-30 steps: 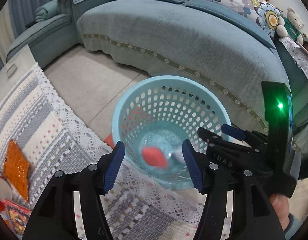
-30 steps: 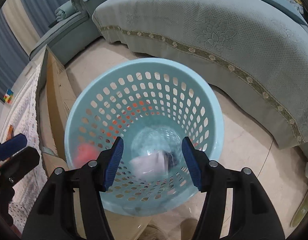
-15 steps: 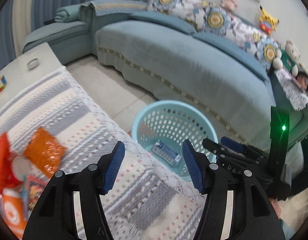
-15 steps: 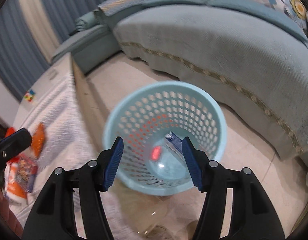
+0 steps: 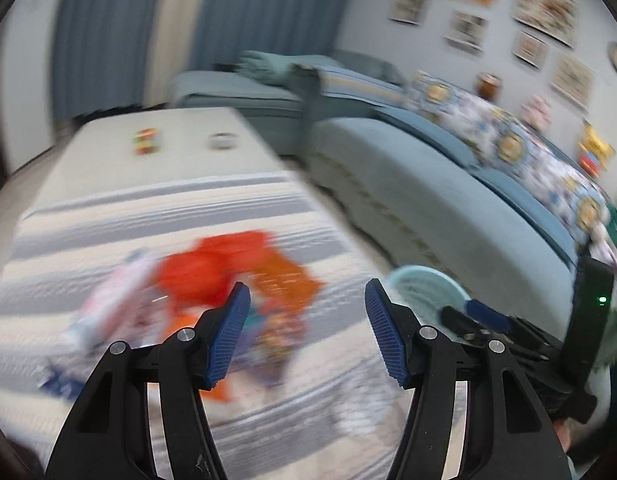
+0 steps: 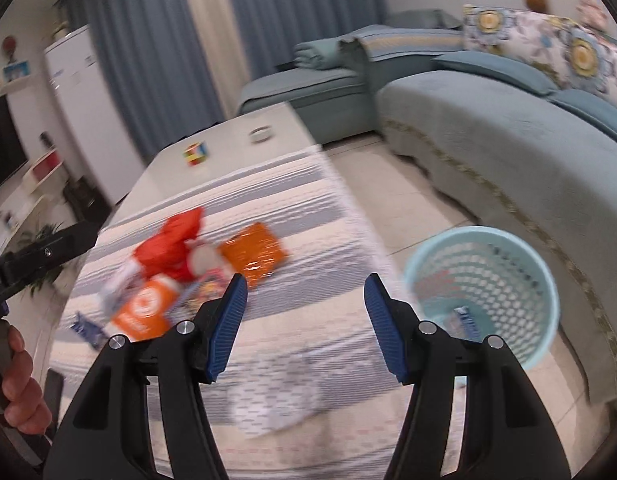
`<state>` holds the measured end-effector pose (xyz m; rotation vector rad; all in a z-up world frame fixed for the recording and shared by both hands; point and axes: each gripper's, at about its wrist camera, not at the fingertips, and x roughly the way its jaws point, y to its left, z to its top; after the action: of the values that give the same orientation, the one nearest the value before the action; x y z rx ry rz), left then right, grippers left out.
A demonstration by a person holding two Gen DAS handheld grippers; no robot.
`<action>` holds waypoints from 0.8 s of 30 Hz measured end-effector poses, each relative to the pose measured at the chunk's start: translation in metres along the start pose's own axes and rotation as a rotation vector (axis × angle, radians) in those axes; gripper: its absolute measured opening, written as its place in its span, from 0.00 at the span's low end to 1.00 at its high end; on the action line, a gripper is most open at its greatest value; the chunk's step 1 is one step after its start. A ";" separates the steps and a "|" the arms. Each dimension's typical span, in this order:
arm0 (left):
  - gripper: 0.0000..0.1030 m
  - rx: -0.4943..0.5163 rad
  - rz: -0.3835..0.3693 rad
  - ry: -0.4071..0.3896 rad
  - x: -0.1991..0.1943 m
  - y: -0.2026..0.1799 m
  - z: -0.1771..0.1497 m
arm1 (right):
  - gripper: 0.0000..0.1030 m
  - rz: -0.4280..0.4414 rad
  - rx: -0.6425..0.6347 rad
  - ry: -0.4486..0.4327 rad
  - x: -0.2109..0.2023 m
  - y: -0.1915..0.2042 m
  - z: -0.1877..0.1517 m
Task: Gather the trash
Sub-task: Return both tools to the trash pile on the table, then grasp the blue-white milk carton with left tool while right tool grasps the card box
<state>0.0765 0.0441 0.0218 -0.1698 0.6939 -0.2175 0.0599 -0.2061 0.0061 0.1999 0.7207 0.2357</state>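
A pile of trash lies on the striped tablecloth: a red bag [image 6: 168,248], an orange packet [image 6: 254,254], an orange cup [image 6: 144,308] and a blue wrapper [image 6: 86,330]. The left wrist view shows the same pile, the red bag [image 5: 212,268] and orange packet [image 5: 286,280] blurred. A light blue perforated basket [image 6: 482,300] stands on the floor right of the table, with a blue wrapper [image 6: 466,320] inside. My left gripper [image 5: 306,330] is open above the pile. My right gripper [image 6: 304,326] is open over the cloth, nothing between its fingers.
A teal sofa [image 6: 508,128] with floral cushions curves behind the basket. A colour cube [image 6: 196,154] and a small round dish [image 6: 261,134] sit on the bare far end of the table. A white fridge [image 6: 88,112] and shelves stand at the left. A hand [image 6: 18,388] holds the other gripper.
Both grippers have risen and swung left from above the basket to over the table. The items they dropped lie in the basket. Both views are now motion blurred.
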 end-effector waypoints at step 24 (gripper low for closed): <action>0.56 -0.311 0.222 0.149 0.000 0.170 -0.075 | 0.56 0.011 -0.054 0.256 0.107 0.110 -0.032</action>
<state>0.0522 0.2014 -0.0731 -0.3741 0.8870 0.0929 0.1005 -0.0681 -0.0557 0.1234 0.9666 0.2938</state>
